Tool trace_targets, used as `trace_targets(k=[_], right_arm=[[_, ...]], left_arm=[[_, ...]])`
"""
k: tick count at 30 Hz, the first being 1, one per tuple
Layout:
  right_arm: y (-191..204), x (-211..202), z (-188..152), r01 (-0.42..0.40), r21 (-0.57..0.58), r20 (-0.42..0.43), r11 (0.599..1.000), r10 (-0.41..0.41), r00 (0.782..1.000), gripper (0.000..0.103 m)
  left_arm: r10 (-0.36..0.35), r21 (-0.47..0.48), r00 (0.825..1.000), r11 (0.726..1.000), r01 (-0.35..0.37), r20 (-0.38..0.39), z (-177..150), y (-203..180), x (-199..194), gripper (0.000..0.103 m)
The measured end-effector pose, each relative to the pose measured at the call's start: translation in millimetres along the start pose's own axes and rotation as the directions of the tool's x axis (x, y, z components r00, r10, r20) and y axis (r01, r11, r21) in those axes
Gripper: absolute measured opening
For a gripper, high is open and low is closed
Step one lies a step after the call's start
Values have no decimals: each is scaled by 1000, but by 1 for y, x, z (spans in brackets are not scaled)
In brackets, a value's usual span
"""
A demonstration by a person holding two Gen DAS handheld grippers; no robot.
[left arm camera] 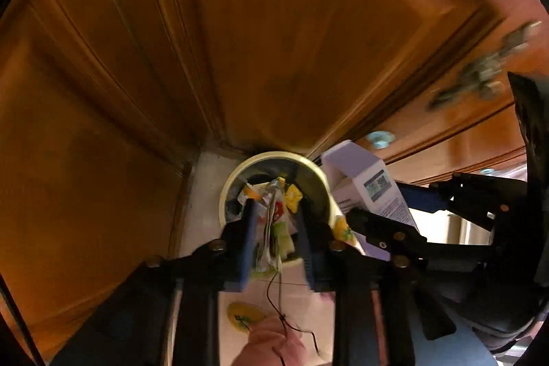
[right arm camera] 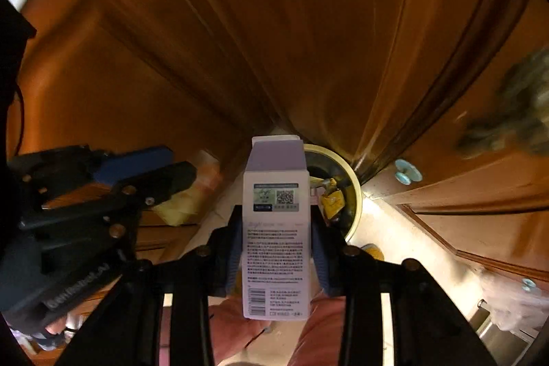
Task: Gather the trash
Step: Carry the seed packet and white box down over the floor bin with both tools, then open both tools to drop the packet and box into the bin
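Observation:
My left gripper [left arm camera: 274, 222] is shut on a crumpled colourful wrapper [left arm camera: 274, 228] and holds it over the cream-rimmed trash bin [left arm camera: 236, 174] on the floor. Yellow wrappers [left arm camera: 293, 194] lie inside the bin. My right gripper [right arm camera: 276, 249] is shut on a white and lavender carton [right arm camera: 276, 228] with a QR code, held upright just left of the same bin [right arm camera: 355, 194]. The carton [left arm camera: 370, 180] and the right gripper [left arm camera: 405, 215] show to the right in the left wrist view. The left gripper [right arm camera: 164, 174] shows at the left in the right wrist view.
Brown wooden cabinet doors [left arm camera: 274, 40] rise behind the bin, forming a corner. Pale blue knobs [right arm camera: 407, 175] sit on the drawers to the right. A blurred grey-green plant [right arm camera: 511, 112] hangs at the right. The floor [right arm camera: 394, 228] is pale tile.

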State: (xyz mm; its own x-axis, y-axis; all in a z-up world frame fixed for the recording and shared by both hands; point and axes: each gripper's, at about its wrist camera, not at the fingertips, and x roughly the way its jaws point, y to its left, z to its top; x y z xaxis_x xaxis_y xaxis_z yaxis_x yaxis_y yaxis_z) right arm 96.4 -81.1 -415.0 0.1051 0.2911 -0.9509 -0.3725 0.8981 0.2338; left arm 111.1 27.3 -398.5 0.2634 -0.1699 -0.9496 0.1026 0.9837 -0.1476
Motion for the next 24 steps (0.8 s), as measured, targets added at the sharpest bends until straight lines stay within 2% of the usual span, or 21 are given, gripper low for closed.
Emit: trace_targets(k=[1,2,3,4,6,11,19,24], right_arm=[[-4,11,-1,4,1,-10,1000,-4,1000,37],[-9,27,-3,4,4,-30,1000,-4,1000,38],[-15,40,-5,-6,12,-50,1000,7,999,44],[-20,51,-6,-17,20,-58,1000,18,998,49],[-26,65,-8,-14,22,-55,1000,15,998,50],[-34,81,-8,-12,55,-48,998,15,999,50],[-29,63,-15,-15,72,-43,997,18,999,50],[-18,29,-14,-5,73,-27,997,7,1000,50]], left_arm=[[8,4,1000,1000,-8,-9,-1,4,14,45],[17,-3,1000,1000,-17,-16,-2,9,27,68],[20,-16,1000,1000,-20,-15,-3,15,36,82],[18,-26,1000,999,-18,-8,-4,21,42,84],[0,-37,1000,999,-1,-9,-6,29,56,84],[47,-10,998,999,-48,-39,-9,36,78,84],[73,27,996,997,-72,-52,-17,34,72,84],[63,1,998,998,-63,-26,-10,34,40,84]])
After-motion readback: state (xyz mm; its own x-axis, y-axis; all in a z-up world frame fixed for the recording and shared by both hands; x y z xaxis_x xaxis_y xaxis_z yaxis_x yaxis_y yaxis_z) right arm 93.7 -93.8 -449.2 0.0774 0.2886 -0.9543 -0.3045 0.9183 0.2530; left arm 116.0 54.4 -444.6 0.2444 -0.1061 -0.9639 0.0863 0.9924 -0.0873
